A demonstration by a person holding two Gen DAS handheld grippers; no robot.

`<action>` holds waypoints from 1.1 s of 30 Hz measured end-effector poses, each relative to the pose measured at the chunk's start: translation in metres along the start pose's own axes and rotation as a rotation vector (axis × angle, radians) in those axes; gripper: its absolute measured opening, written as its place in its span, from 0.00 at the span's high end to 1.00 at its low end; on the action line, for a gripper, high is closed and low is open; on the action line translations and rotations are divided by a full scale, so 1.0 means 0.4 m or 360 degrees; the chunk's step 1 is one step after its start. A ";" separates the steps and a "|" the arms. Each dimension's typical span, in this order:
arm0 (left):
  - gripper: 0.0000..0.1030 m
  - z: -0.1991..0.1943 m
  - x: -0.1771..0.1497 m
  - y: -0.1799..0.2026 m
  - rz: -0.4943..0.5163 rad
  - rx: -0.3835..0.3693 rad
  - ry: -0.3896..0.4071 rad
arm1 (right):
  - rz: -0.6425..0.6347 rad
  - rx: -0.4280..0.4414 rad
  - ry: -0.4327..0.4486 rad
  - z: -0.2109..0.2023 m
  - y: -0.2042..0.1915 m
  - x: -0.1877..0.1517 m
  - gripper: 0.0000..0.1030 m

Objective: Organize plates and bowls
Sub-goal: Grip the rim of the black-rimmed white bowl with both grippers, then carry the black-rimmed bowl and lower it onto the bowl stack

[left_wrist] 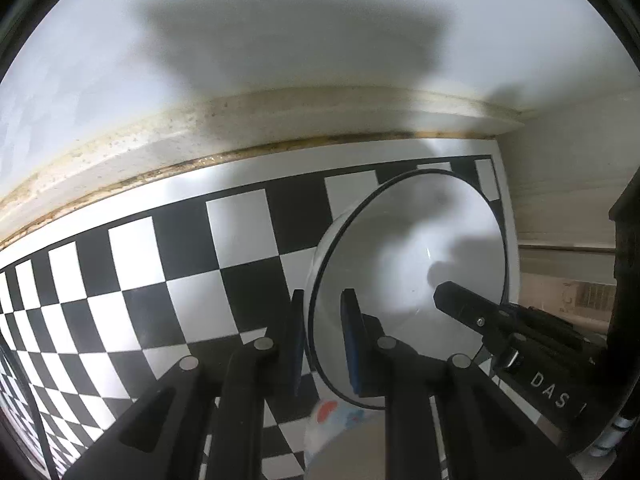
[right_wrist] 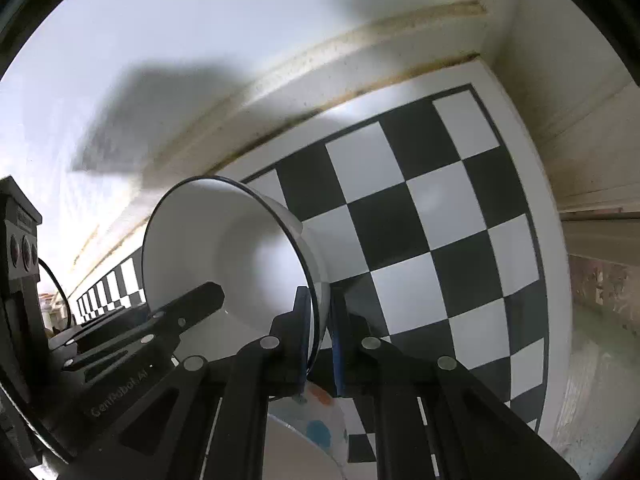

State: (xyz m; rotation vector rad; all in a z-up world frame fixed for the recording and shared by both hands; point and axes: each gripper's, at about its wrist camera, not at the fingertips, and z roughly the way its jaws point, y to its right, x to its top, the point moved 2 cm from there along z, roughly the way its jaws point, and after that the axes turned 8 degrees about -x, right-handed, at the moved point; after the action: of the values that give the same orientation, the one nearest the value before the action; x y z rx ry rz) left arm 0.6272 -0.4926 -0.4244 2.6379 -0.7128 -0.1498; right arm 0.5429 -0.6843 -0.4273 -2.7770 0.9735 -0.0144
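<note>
You have both grippers clamped on the white bowl's (left_wrist: 404, 240) rim — left gripper (left_wrist: 324, 340), right gripper (right_wrist: 320, 336) — near the checkered mat's (right_wrist: 420, 200) far corner.

Wall (left_wrist: 280, 40) close behind checkered mat (left_wrist: 140, 280)

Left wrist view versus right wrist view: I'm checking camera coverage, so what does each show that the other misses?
Only the left wrist view shows the left hand-held gripper pinching the white bowl at its left rim, and "DAS" lettering on the other tool.

Only the right wrist view shows the right hand-held gripper pinching the opposite rim, the checkered mat's right border, and lettering on the left tool.

Both show the dark-rimmed bowl, the checkered mat, the stained wall trim and a colourfully spotted dish below.
</note>
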 end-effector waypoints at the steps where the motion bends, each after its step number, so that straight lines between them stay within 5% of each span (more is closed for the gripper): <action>1: 0.86 -0.008 -0.003 0.007 0.0010 0.0005 0.0011 | -0.0004 0.0002 0.0007 -0.007 -0.001 -0.001 0.90; 16: 0.86 -0.200 -0.145 0.097 0.0137 0.0034 0.0177 | -0.0109 0.0049 0.0202 -0.218 -0.009 -0.138 0.90; 24: 0.86 -0.312 -0.324 0.101 0.0175 0.0003 0.0223 | -0.0138 0.0078 0.0253 -0.302 -0.015 -0.304 0.90; 33: 0.86 -0.299 -0.542 0.088 0.0215 -0.0013 0.0108 | -0.0119 0.0062 0.0228 -0.316 0.021 -0.545 0.90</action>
State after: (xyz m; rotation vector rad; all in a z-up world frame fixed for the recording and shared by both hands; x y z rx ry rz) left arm 0.4482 -0.3691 -0.3013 2.5639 -0.8618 -0.0250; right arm 0.3577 -0.5790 -0.2926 -2.8065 0.8903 -0.2440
